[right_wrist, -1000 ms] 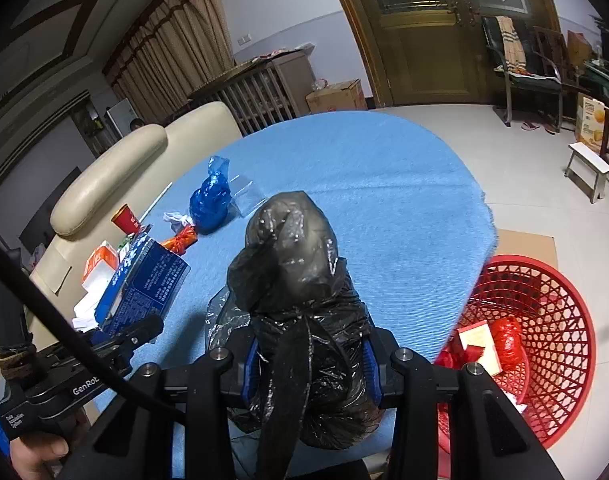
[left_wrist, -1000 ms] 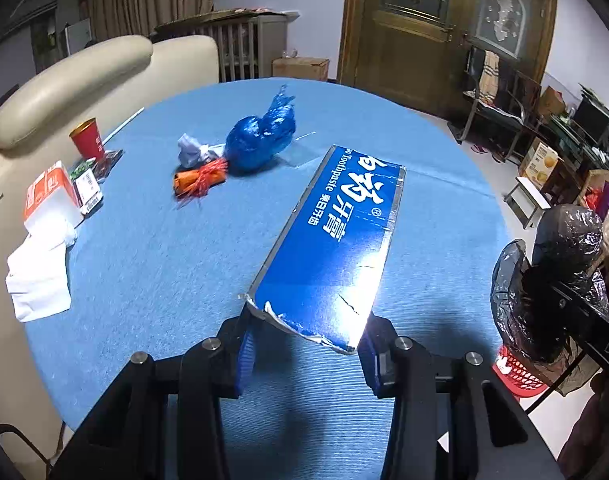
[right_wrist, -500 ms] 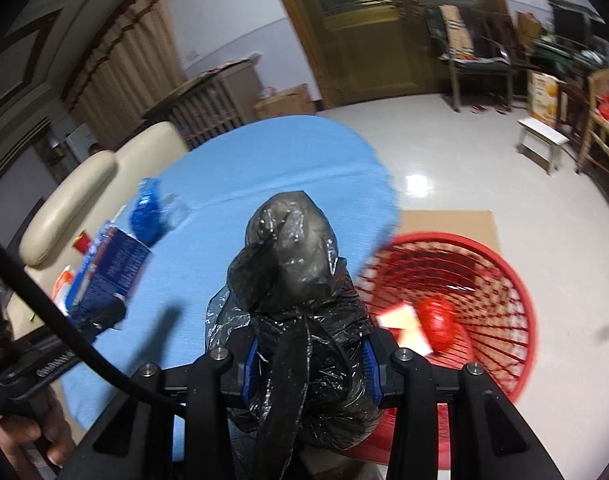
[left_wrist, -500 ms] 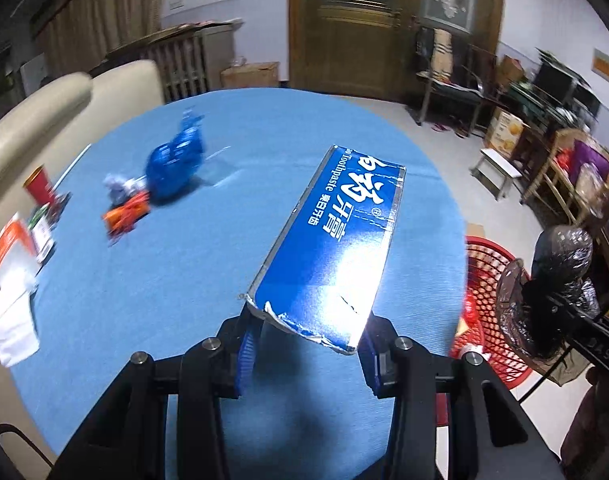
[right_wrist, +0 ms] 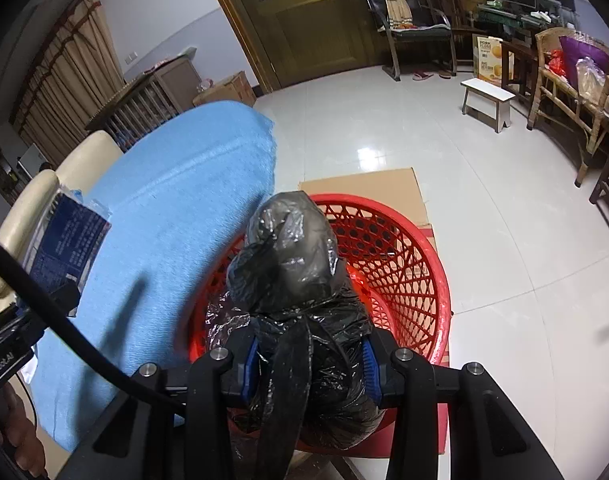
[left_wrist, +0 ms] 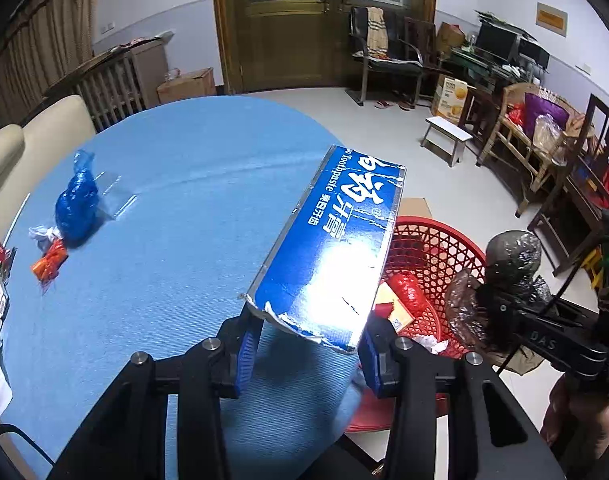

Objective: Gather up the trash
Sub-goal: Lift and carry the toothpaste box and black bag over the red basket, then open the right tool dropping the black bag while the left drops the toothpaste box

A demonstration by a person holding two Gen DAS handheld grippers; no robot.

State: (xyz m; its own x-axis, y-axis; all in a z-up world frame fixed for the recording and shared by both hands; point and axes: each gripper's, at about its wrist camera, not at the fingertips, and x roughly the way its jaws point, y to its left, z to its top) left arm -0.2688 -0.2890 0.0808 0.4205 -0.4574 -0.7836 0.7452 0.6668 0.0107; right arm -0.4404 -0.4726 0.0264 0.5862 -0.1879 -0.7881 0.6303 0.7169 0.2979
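My left gripper (left_wrist: 306,356) is shut on a flattened blue toothpaste box (left_wrist: 336,248) and holds it above the table's right edge, its far end over the red basket (left_wrist: 436,248). My right gripper (right_wrist: 309,364) is shut on a tied black plastic bag (right_wrist: 300,280) and holds it directly above the red mesh basket (right_wrist: 408,272) on the floor. The bag (left_wrist: 512,252) and the right gripper also show at the right of the left wrist view. The basket holds a red wrapped lump (left_wrist: 408,292) and a small box (left_wrist: 392,312).
On the round blue table (left_wrist: 164,240) lie a blue bag (left_wrist: 76,204), an orange wrapper (left_wrist: 48,264) and a white crumpled scrap (left_wrist: 40,234) at the left. Cardboard (right_wrist: 368,184) lies under the basket. A white stool (right_wrist: 488,100), chairs and a cluttered desk stand at the right.
Both grippers have swung right, away from the table's middle. The black bag moved from above the table edge to over the basket. The toothpaste box now reaches over the basket.
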